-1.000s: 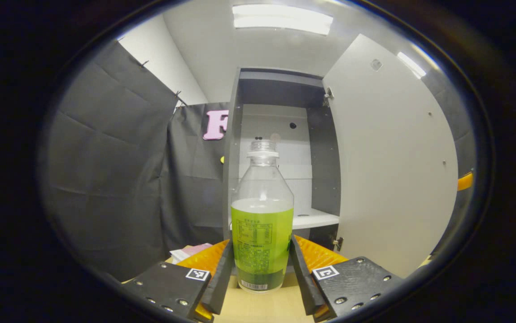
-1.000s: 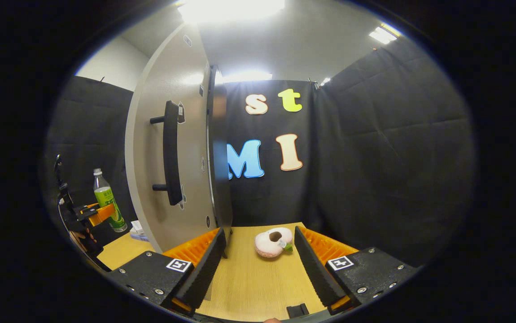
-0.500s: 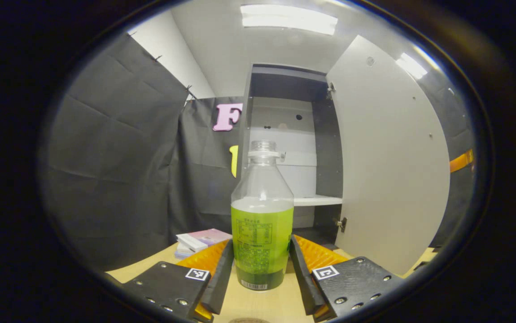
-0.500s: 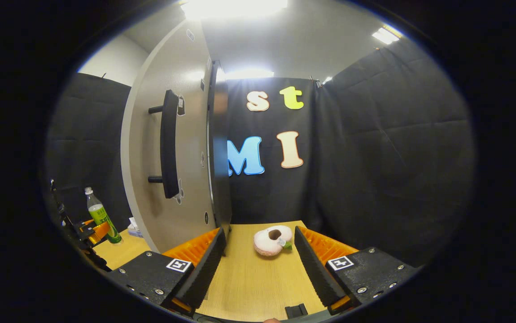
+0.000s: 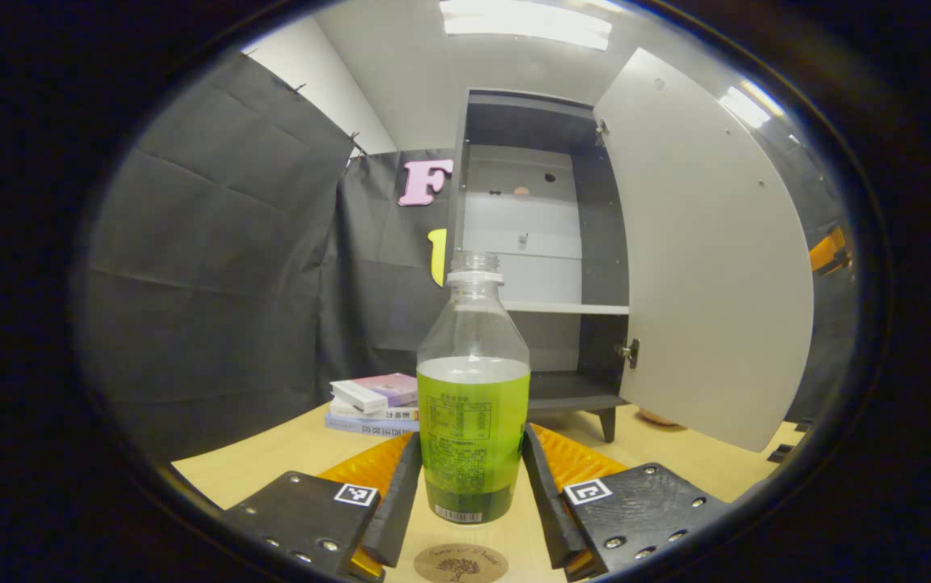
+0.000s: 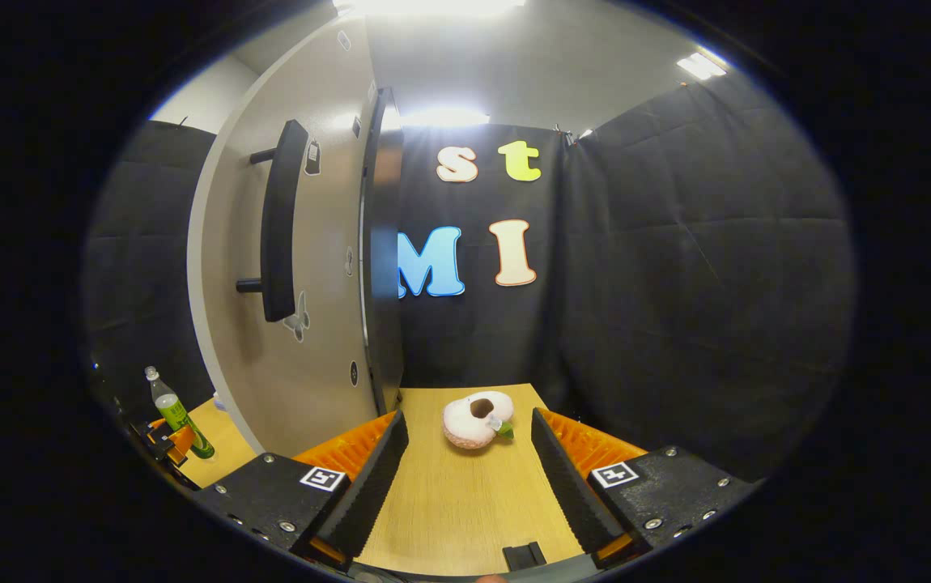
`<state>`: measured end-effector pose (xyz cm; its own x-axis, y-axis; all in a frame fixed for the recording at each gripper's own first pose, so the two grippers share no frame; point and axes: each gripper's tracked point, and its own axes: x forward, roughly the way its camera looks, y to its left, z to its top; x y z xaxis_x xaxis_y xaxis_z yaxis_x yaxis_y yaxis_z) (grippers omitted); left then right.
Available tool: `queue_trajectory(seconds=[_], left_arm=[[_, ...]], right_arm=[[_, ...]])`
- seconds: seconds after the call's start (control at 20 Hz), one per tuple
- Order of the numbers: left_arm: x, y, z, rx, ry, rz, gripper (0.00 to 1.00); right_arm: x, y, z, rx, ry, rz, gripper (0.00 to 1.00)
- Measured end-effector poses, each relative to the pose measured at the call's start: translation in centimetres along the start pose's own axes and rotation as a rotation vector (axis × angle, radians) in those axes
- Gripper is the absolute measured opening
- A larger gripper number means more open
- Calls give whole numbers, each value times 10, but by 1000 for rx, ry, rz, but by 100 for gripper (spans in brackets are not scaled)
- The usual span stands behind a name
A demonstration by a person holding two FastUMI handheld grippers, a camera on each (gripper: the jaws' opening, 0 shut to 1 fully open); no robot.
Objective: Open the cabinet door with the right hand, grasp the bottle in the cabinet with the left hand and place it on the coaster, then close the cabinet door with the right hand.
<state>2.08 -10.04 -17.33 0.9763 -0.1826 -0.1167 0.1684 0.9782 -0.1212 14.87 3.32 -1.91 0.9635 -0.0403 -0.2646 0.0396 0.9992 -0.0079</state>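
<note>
Green-labelled clear bottle [image 5: 473, 405] half full, upright, clamped in left gripper [image 5: 472, 490] jaws, right gripper [image 6: 469, 474] jaws apart, empty

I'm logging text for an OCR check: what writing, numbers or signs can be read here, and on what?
Nothing can be quoted as it reads.
bottle label: fine print and a barcode, too small to read.
coaster: a script line above a tree, too blurred to read.
books: cover print too small to read.
door tag: too small to read.
</note>
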Motion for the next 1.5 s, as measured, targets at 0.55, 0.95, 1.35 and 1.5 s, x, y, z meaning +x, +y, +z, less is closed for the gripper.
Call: queue_trajectory(seconds=[0.55,0.95,1.35,1.5], left_arm=[[-8,7,-70,-22,84,46,72],[-16,15,-109,-5,129,97,69],[-20,8,-78,30,148,112,92],[-19,8,-41,41,116,114,92]], right_arm=[[15,2,-20,-31,76,3,95],[20,2,-21,-73,92,20,95],[14,1,1,-40,38,32,95],[11,-3,20,1,-8,32,95]])
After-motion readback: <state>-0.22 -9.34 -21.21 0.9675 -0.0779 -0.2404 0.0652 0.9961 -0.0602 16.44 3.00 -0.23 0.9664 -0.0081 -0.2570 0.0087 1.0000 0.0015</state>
